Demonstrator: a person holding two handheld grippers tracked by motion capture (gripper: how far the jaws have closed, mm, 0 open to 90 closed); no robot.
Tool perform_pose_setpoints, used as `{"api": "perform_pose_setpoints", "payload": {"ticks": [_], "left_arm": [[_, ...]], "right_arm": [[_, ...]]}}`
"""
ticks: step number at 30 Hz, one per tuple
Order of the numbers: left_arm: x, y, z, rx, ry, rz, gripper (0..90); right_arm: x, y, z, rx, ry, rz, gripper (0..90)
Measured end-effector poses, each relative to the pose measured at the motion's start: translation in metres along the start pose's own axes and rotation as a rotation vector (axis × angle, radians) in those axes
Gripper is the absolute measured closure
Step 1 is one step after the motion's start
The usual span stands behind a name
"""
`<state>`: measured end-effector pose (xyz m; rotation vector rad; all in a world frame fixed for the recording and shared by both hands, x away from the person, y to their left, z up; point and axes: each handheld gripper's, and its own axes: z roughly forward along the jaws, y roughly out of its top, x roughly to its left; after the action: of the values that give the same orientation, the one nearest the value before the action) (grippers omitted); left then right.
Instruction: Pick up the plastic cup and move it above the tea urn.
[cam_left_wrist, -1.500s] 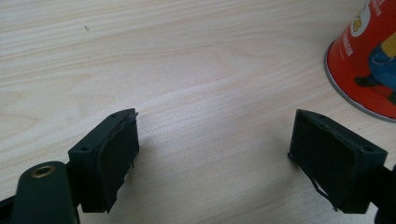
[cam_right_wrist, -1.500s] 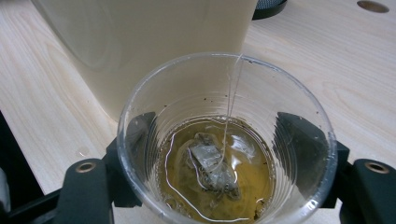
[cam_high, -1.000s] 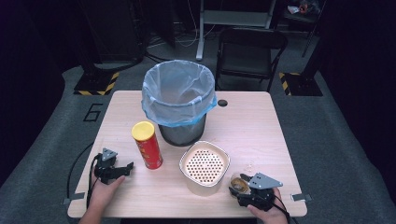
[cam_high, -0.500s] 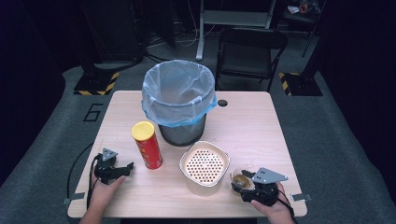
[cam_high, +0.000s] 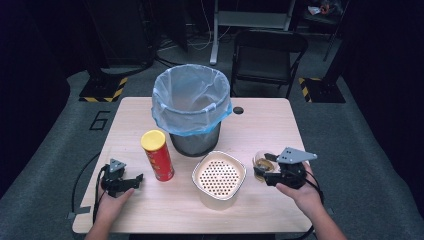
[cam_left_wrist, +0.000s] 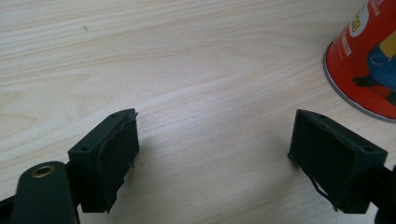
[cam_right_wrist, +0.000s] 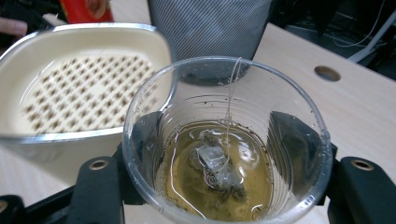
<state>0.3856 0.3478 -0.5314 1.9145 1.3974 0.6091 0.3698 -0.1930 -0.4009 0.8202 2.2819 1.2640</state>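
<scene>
Right tongs (cam_right_wrist: 224, 172) gripping clear cup (cam_right_wrist: 224, 140), tea bag (cam_right_wrist: 215, 168) inside

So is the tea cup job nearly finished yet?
Just started, it seems. The right claw is shut on the cup, which has tea and a teabag inside. The strainer bowl and the bin look empty, so emptying the cup is probably left. The left claw rests open.

Black tools (cam_high: 129, 181), grey triangular plates
</scene>
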Motion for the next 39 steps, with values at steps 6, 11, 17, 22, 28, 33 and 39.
{"api": "perform_pose_setpoints", "payload": {"ticks": [6,11,17,22,28,33,39], "left_arm": [[0.000,0.000,0.000,0.000,0.000,0.000,15.0],[0.000,0.000,0.000,0.000,0.002,0.002,15.0],[0.000,0.000,0.000,0.000,0.000,0.000,15.0],[0.000,0.000,0.000,0.000,0.000,0.000,15.0],[0.000,0.000,0.000,0.000,0.000,0.001,15.0],[0.000,0.000,0.000,0.000,0.000,0.000,15.0],[0.000,0.000,0.000,0.000,0.001,0.001,15.0]], "right_arm": [[-0.015,0.022,0.010,-0.020,-0.002,-0.002,35.9],[-0.024,0.034,0.025,-0.023,-0.007,-0.050,35.9],[-0.030,0.046,0.041,-0.031,0.006,-0.105,35.9],[-0.032,0.053,0.053,-0.043,0.021,-0.132,35.8],[-0.029,0.057,0.064,-0.048,0.027,-0.192,35.8],[-0.024,0.058,0.067,-0.066,0.026,-0.233,35.8],[-0.015,0.058,0.068,-0.074,-0.011,-0.329,35.8]]}}
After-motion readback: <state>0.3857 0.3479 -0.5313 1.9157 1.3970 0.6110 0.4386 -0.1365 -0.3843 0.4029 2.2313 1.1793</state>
